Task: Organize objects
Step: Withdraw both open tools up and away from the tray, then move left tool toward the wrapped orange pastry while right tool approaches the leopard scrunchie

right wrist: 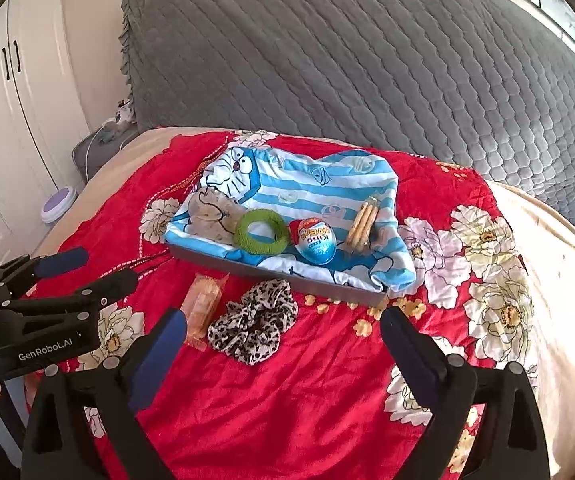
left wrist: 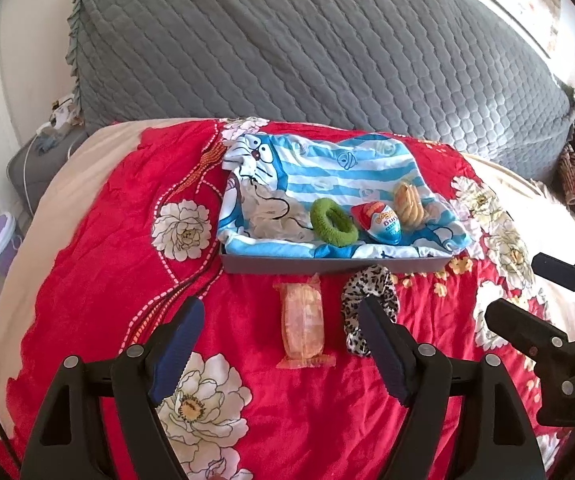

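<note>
— Right, both sets of tongs hang apart and empty over the bed: the left tongs (left wrist: 283,344) down in front, the right tongs (right wrist: 283,344) beside them, jaws spread wider.

— What's nearest them?

— Two loose things on the red floral quilt (left wrist: 87,280): a wrapped snack bar (left wrist: 304,322) and, just beside it, a leopard-print scrunchie (right wrist: 253,320). Neither is touched.

— And beyond?

— A shallow grey tray (left wrist: 327,266) lined with a blue striped cartoon cloth (left wrist: 307,164). In it lie a green hair ring (left wrist: 333,222), a foil chocolate egg (left wrist: 379,218) and a pack of biscuits (left wrist: 407,202). Behind everything, a big grey quilted pillow (left wrist: 287,40).

— So those two go in the tray?

— I'd guess so. The bar is flat, so I'd come down across its narrow width and pinch lightly so nothing crumbles. The scrunchie is soft; grab a thick fold, lift clear of the tray wall, and drop into the bare cloth on the left.
</note>
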{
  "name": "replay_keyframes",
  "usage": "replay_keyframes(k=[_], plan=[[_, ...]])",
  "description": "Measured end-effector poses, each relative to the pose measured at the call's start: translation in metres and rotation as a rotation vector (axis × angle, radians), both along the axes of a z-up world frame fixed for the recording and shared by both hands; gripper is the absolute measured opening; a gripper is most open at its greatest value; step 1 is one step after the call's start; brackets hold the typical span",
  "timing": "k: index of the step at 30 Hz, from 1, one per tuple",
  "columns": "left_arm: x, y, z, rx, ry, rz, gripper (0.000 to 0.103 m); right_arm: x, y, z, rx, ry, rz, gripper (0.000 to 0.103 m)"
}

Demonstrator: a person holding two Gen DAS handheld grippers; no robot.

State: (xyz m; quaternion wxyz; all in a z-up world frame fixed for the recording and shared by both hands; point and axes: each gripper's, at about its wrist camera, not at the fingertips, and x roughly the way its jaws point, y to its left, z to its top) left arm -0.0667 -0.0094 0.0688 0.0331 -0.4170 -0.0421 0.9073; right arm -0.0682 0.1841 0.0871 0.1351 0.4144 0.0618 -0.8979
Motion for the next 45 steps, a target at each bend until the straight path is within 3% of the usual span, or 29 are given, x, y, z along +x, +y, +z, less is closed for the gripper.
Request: replay_keyframes(k=[27,45], plan=[[0.031,-0.003,-0.02,-0.01,-0.013,-0.021,0.082,0.024,0.007,-0.026,0.008,0.025,-0.05,0.101],[0.015,0.001,-0.072,-0.015,-0.102,-0.027,0.082,0.017,-0.008,-0.078,0.039,-0.048,-0.024,0.101]])
